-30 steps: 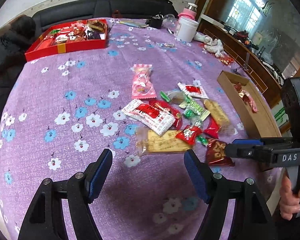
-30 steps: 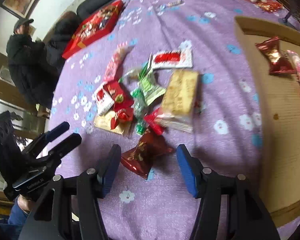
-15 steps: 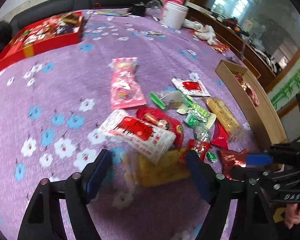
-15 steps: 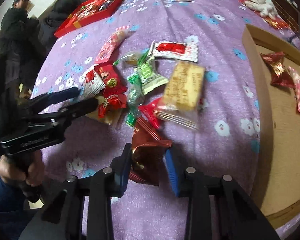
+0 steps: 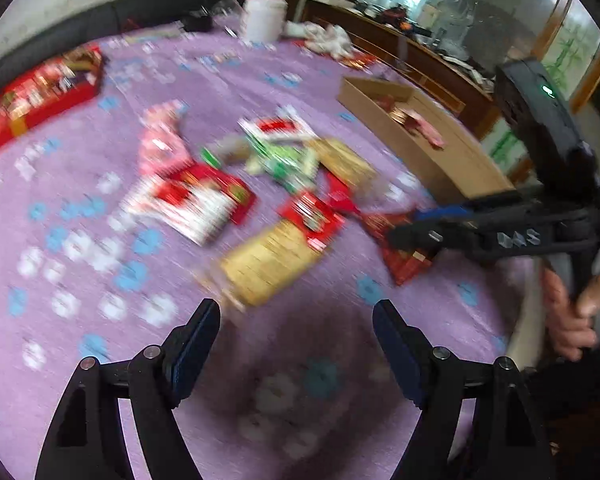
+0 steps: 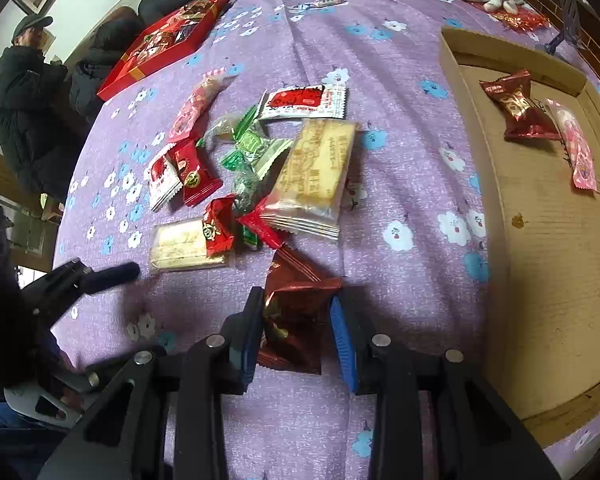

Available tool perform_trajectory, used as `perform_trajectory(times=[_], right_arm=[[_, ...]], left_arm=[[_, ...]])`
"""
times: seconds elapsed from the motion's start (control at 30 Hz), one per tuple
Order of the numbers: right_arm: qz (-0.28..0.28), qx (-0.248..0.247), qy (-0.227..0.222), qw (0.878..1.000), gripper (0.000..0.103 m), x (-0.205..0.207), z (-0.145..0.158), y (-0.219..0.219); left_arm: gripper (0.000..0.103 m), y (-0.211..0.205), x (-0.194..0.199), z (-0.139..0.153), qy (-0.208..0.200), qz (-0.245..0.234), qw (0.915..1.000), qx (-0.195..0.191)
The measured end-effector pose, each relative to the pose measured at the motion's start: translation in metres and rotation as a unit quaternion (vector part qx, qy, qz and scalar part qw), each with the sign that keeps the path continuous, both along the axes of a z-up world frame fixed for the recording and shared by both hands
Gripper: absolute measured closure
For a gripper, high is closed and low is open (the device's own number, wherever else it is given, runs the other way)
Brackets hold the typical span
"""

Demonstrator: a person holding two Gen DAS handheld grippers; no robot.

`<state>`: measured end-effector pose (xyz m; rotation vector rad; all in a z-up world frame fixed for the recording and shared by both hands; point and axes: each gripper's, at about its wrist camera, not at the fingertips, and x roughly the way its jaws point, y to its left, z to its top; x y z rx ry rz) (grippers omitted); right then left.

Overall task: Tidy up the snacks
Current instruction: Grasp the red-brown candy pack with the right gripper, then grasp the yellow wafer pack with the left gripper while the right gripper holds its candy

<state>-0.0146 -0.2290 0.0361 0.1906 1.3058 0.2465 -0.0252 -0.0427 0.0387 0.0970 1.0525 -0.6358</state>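
2 grippers work over a purple flowered tablecloth point(image 6: 400, 184) strewn with wrapped snacks. The right gripper point(image 6: 298, 330) has its blue pads pressed against both sides of a dark red foil packet point(image 6: 296, 316), pinching it where it lies at the near end of the pile; its jaws closed in on the packet within the last second and sit steady now. In the left wrist view the same packet point(image 5: 400, 252) shows under the right gripper's point(image 5: 404, 228) black fingers, at the right edge of the heap.

The left gripper point(image 5: 296, 340) stands spread wide with nothing between its pads, over bare cloth just near of a pale yellow biscuit pack point(image 5: 268, 262). That view is blurred, so small details are hard to read.

Just beyond the pinched packet lie a large cream biscuit pack point(image 6: 316, 176), a small red candy point(image 6: 220, 228) resting on another pale pack point(image 6: 180, 246), several green wrapped sweets point(image 6: 252, 148) and a red and white sachet point(image 6: 304, 102).

At the right sits a shallow cardboard tray point(image 6: 548, 264) holding 1 dark red foil snack point(image 6: 516, 108) and 1 pink wrapped snack point(image 6: 576, 152). At the far left of the table is an open red gift box point(image 6: 168, 40). A person in a dark coat point(image 6: 24, 100) stands beyond the table's left edge.
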Motion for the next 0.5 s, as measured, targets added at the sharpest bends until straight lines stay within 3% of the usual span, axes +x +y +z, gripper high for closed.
perform_trajectory(times=[0.17, 0.37, 0.5], right_arm=[[0.005, 0.005, 0.004, 1.0, 0.071, -0.002, -0.001, 0.0], [0.0, 0.006, 0.005, 1.0, 0.071, -0.006, -0.001, -0.008], [-0.009, 0.007, 0.009, 1.0, 0.071, -0.007, -0.003, -0.016]], left_arm=[[0.021, -0.008, 0.031, -0.007, -0.018, -0.001, 0.9989, 0.044], [0.021, -0.021, 0.033, -0.022, -0.003, -0.041, 0.9981, 0.047], [0.021, -0.028, 0.012, -0.017, 0.03, -0.078, 0.9964, 0.016]])
